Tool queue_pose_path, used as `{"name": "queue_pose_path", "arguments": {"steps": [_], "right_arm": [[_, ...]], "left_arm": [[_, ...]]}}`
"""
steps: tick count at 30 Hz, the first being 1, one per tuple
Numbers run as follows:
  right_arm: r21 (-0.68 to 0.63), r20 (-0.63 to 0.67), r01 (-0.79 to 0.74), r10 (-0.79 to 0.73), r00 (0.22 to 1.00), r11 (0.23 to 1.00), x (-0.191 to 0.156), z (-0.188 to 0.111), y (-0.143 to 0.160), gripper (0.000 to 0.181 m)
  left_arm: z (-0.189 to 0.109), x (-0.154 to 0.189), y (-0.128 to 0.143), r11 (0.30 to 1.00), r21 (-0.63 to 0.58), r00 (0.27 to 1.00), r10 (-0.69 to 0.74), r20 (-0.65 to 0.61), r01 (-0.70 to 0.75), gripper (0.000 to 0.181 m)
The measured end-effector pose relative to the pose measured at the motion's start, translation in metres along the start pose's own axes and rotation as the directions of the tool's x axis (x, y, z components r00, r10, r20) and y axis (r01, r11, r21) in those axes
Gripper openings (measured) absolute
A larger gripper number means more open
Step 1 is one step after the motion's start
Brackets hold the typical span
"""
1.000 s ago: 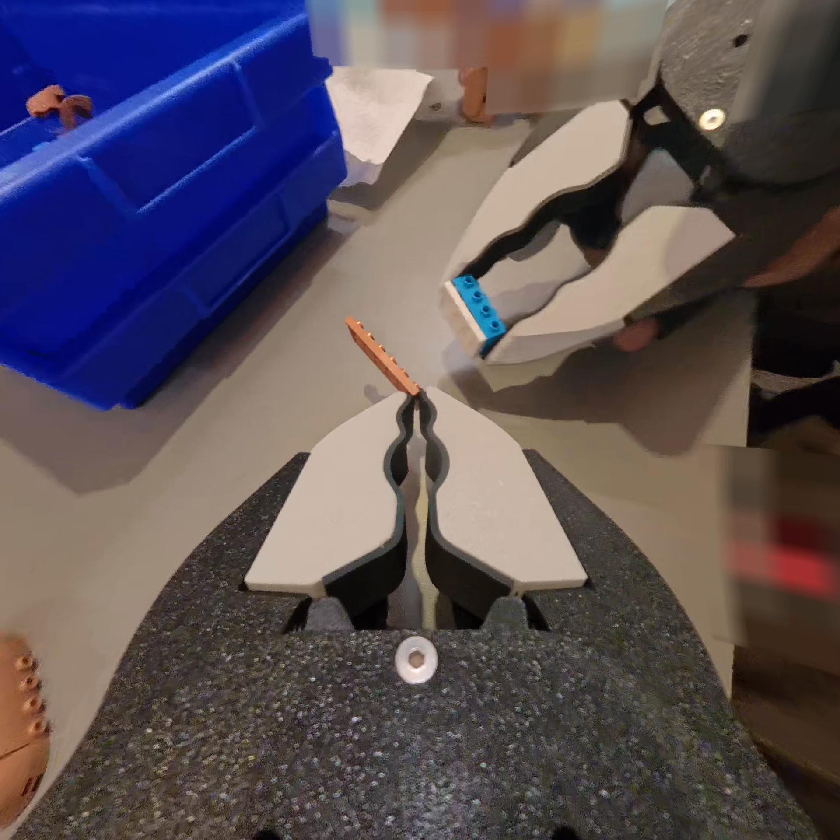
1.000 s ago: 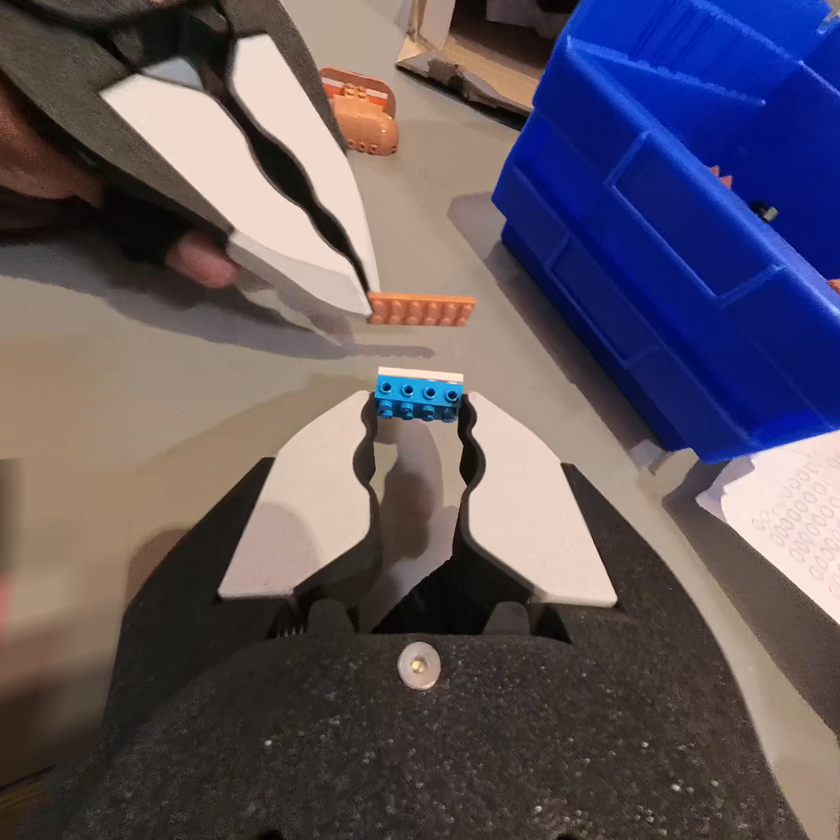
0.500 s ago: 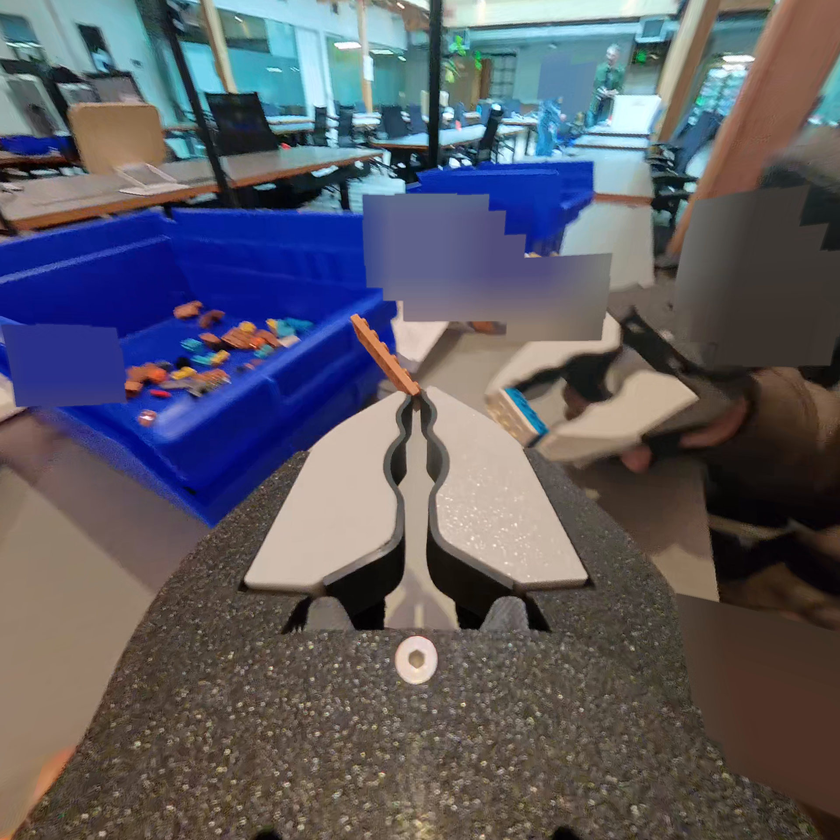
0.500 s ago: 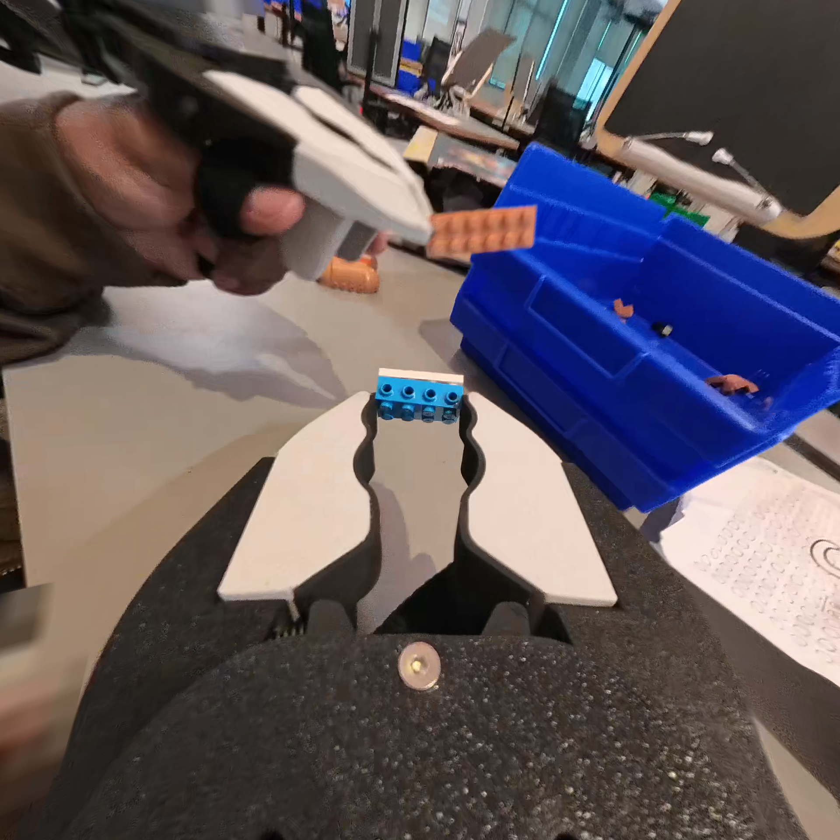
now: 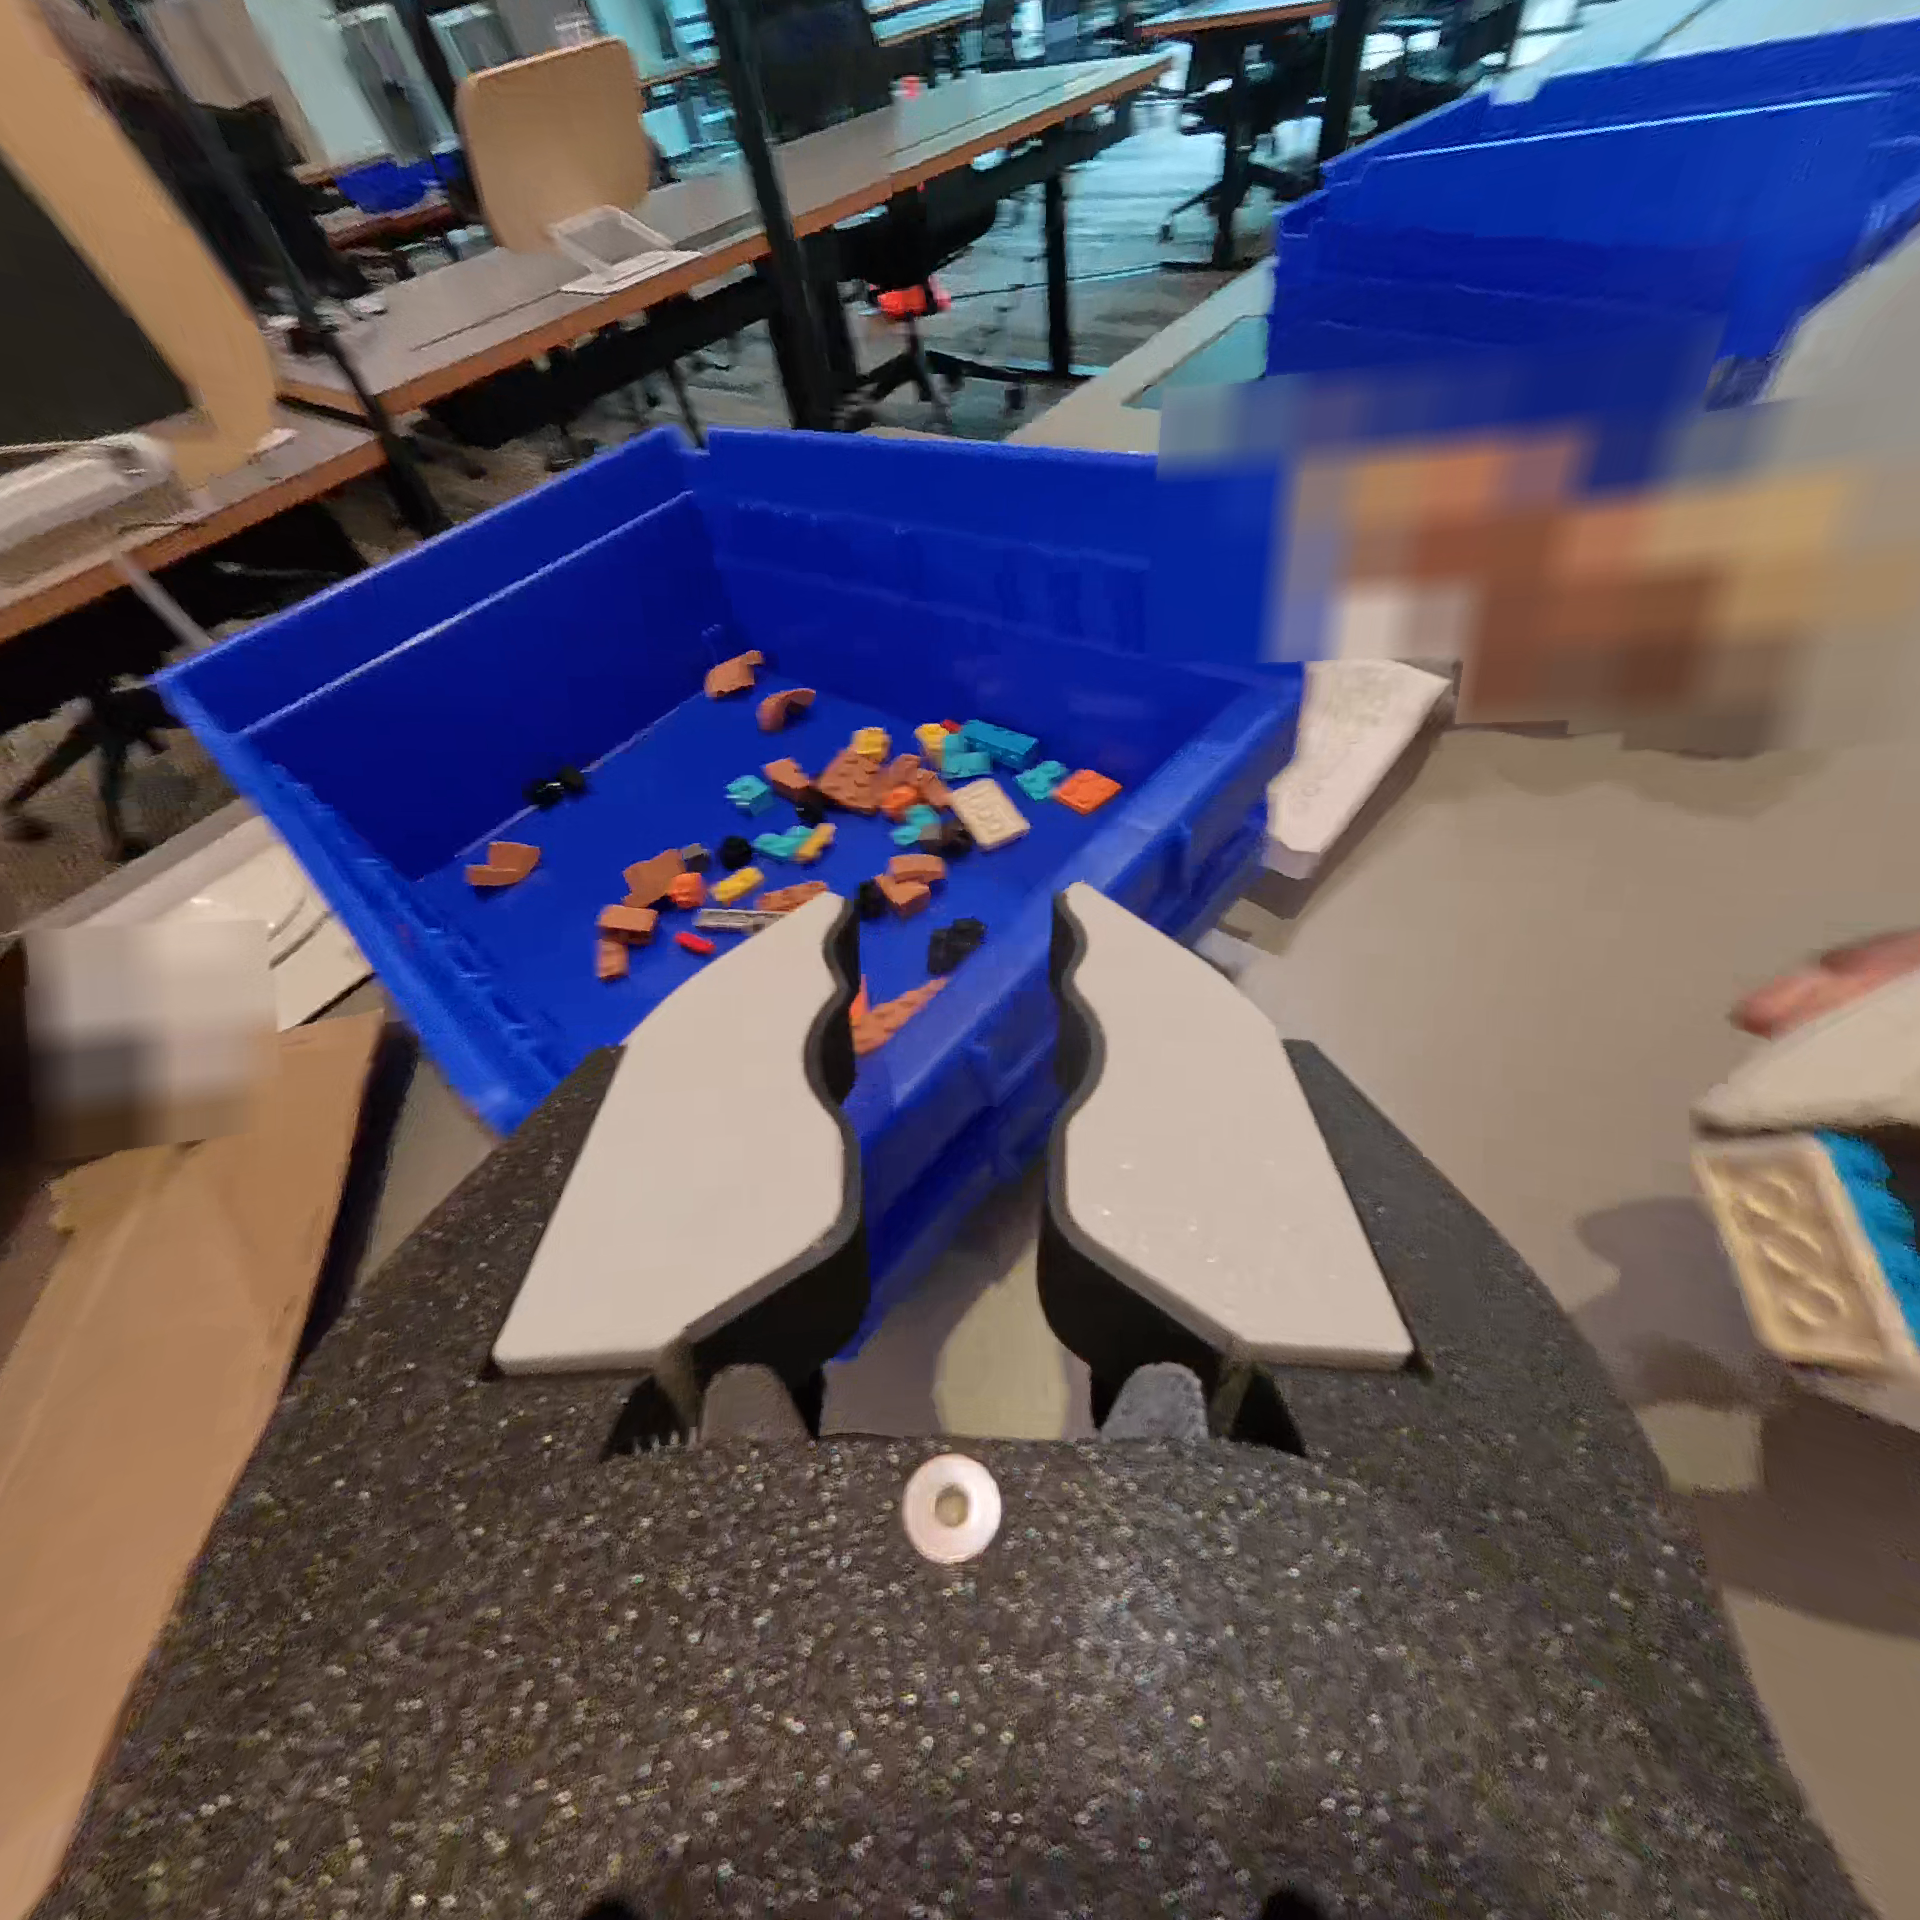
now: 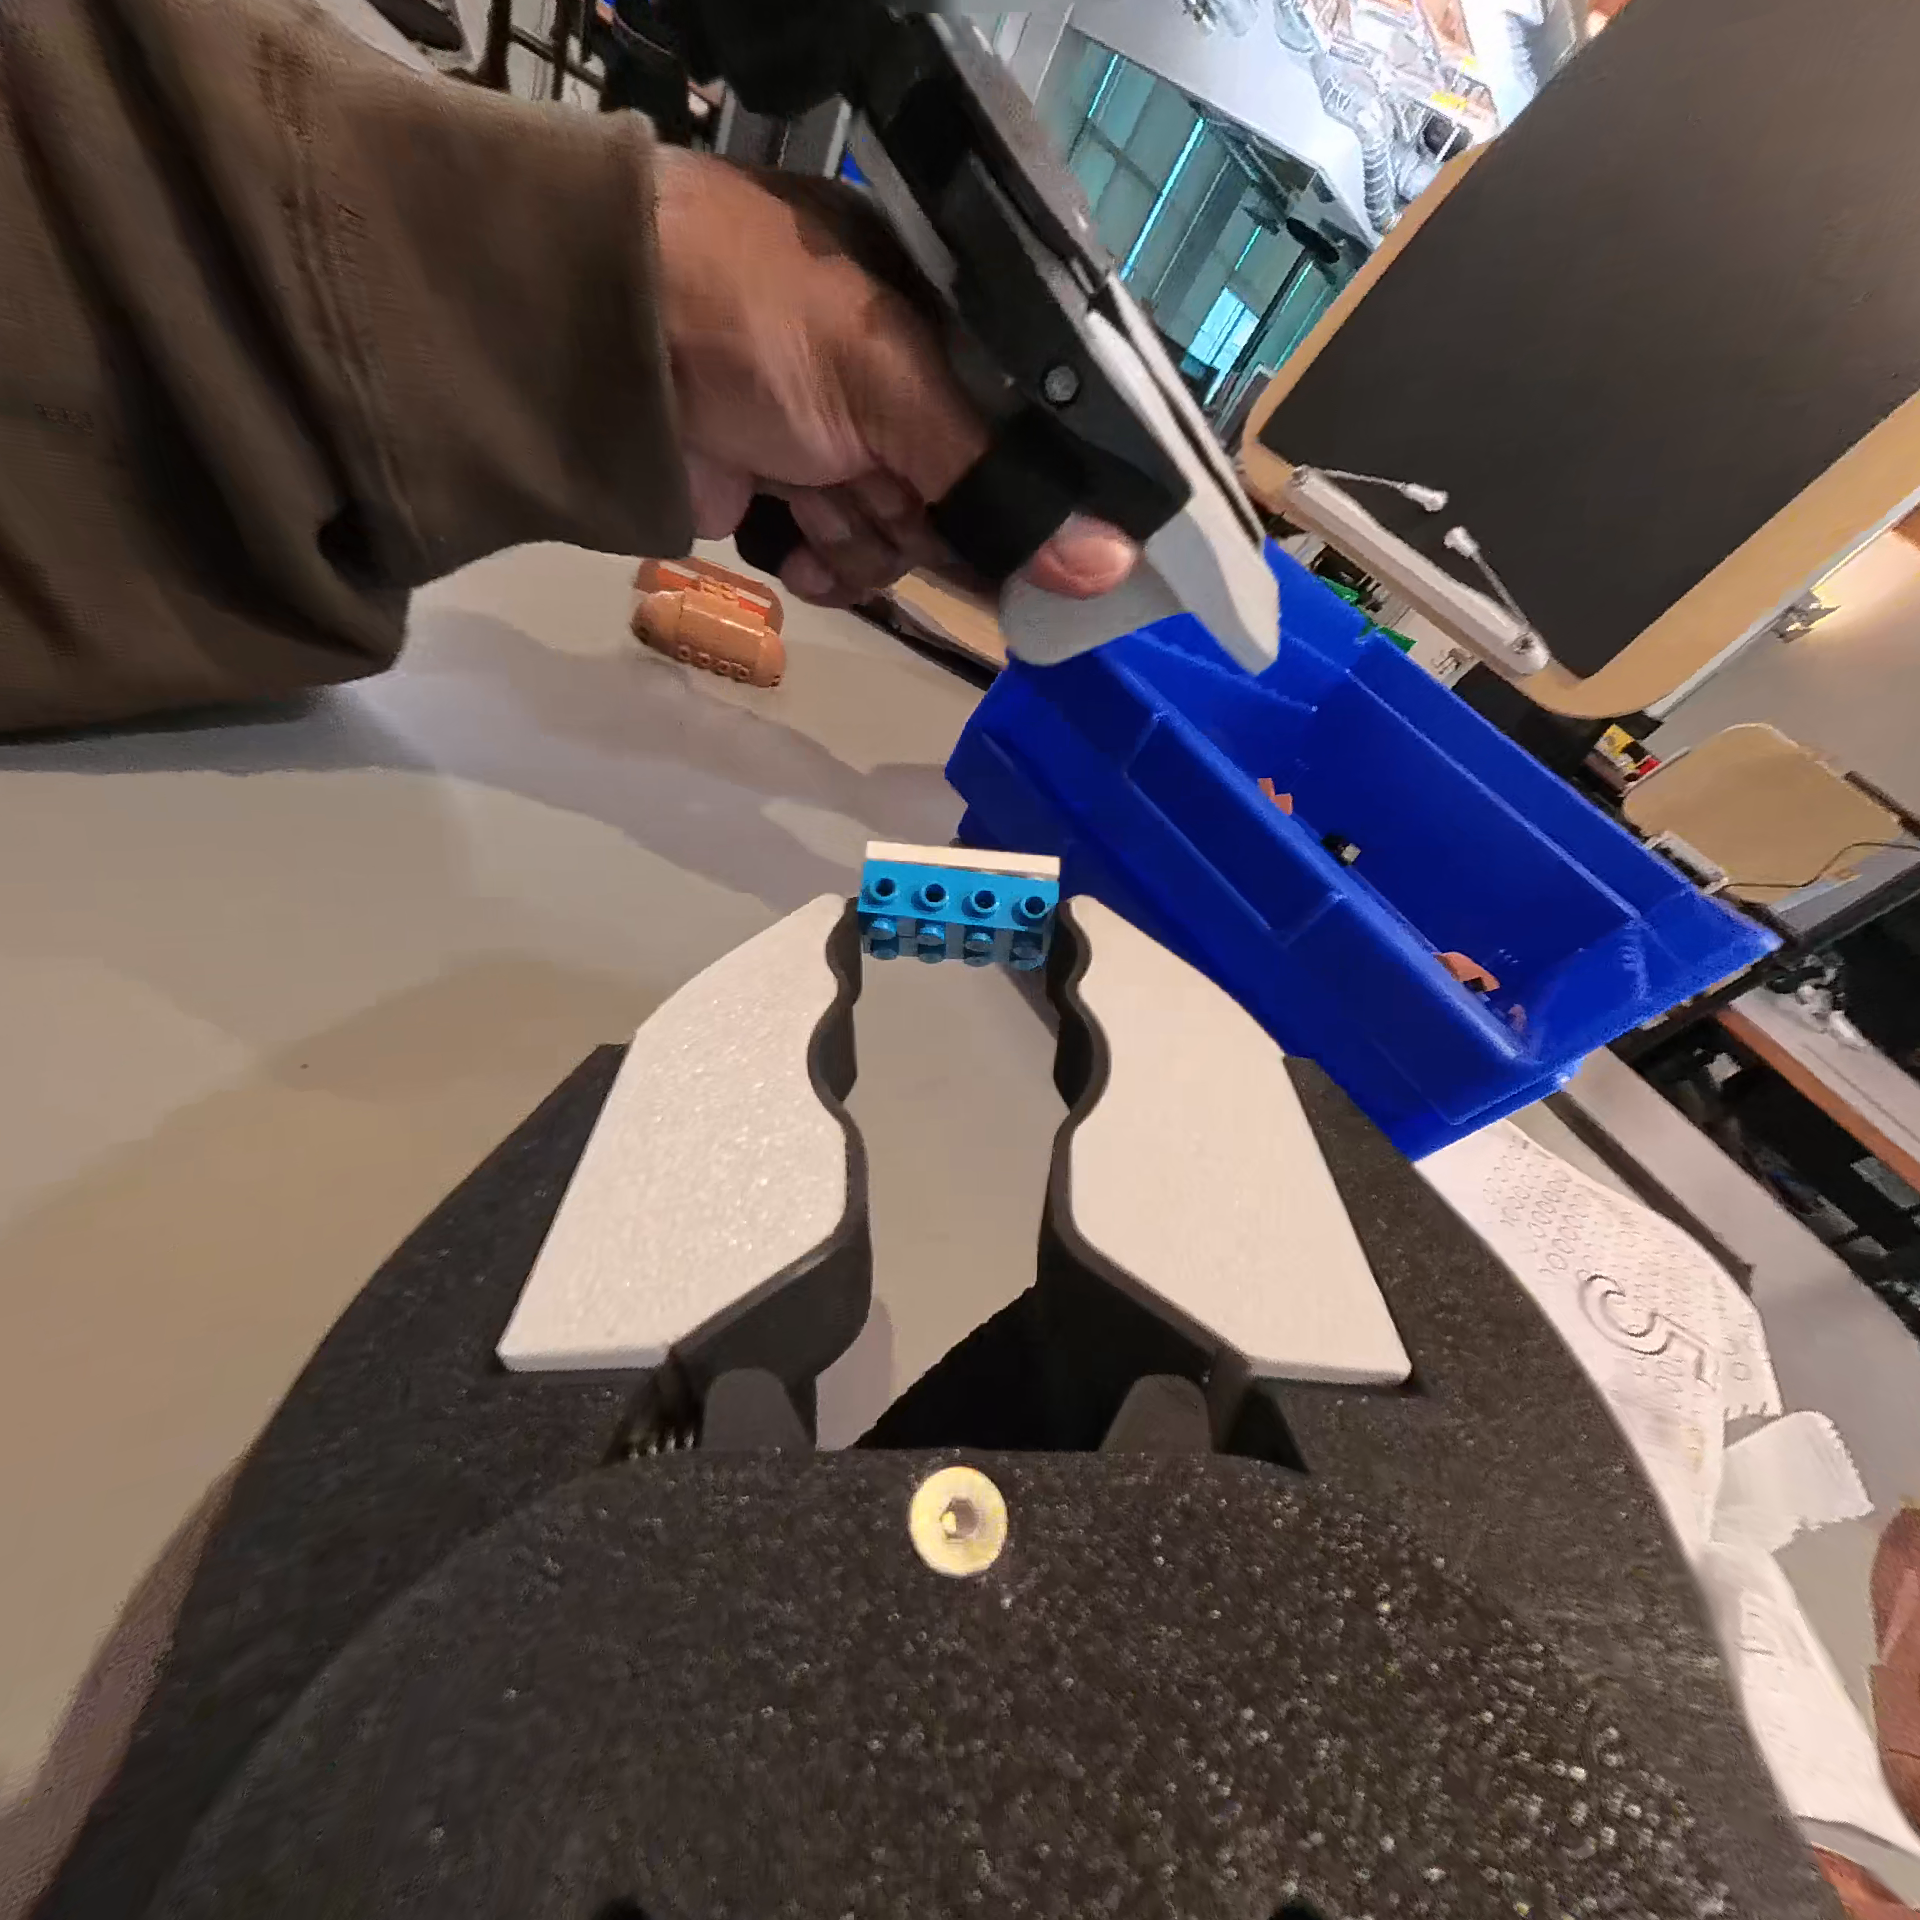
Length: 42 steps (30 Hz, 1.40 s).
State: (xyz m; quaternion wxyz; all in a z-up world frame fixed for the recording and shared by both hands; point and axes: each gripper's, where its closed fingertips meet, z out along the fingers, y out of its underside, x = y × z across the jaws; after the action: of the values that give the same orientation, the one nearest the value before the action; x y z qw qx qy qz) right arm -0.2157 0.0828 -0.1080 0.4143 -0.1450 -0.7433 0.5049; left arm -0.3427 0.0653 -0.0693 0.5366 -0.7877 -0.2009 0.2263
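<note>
**Right wrist view: blue brick assembly in grip**

Right gripper (image 6: 958, 920): grey fingers clamped on a small blue studded plastic brick topped by a white plate (image 6: 960, 906), held above the grey tabletop (image 6: 312, 935). Left gripper (image 6: 1226, 613), held in a hand (image 6: 821, 416) with an olive-brown sleeve (image 6: 291, 343), hangs over the blue plastic bin (image 6: 1351, 904); jaw state not discernible. Tan studded rounded model (image 6: 712, 623) lies on the table beyond. White embossed paper towel (image 6: 1621, 1309) at right.

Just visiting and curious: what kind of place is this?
Probably an open-plan office or lab workspace: long desks and office chairs fill the background, and a blue bin of toy bricks sits on a grey table.
</note>
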Motion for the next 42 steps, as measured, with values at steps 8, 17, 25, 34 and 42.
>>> {"name": "queue_pose_path", "arguments": {"steps": [8,17,25,34,42], "right_arm": [[0.048,-0.153,0.336,-0.326,0.933,0.941,0.002,-0.010,-0.020,0.035],[0.017,-0.179,0.546,-0.534,0.826,0.838,-0.013,-0.006,-0.023,0.035],[0.016,-0.193,0.553,-0.540,0.819,0.833,-0.012,-0.008,-0.025,0.035],[0.011,-0.213,0.548,-0.533,0.819,0.837,-0.009,-0.011,-0.027,0.035],[0.026,-0.278,0.511,-0.485,0.829,0.859,0.003,-0.020,-0.032,0.035]], "left_arm": [[-0.068,0.124,0.001,0.948,-0.075,0.621,-0.261,-0.739,0.309,0.036],[-0.074,0.145,0.024,0.952,-0.149,0.501,-0.269,-0.822,0.265,0.034],[-0.070,0.144,0.020,0.946,-0.113,0.501,-0.259,-0.825,0.303,0.017],[-0.071,0.144,0.016,0.937,-0.090,0.501,-0.260,-0.825,0.338,0.016],[-0.080,0.129,0.002,0.897,-0.029,0.470,-0.258,-0.844,0.441,0.016]]}}
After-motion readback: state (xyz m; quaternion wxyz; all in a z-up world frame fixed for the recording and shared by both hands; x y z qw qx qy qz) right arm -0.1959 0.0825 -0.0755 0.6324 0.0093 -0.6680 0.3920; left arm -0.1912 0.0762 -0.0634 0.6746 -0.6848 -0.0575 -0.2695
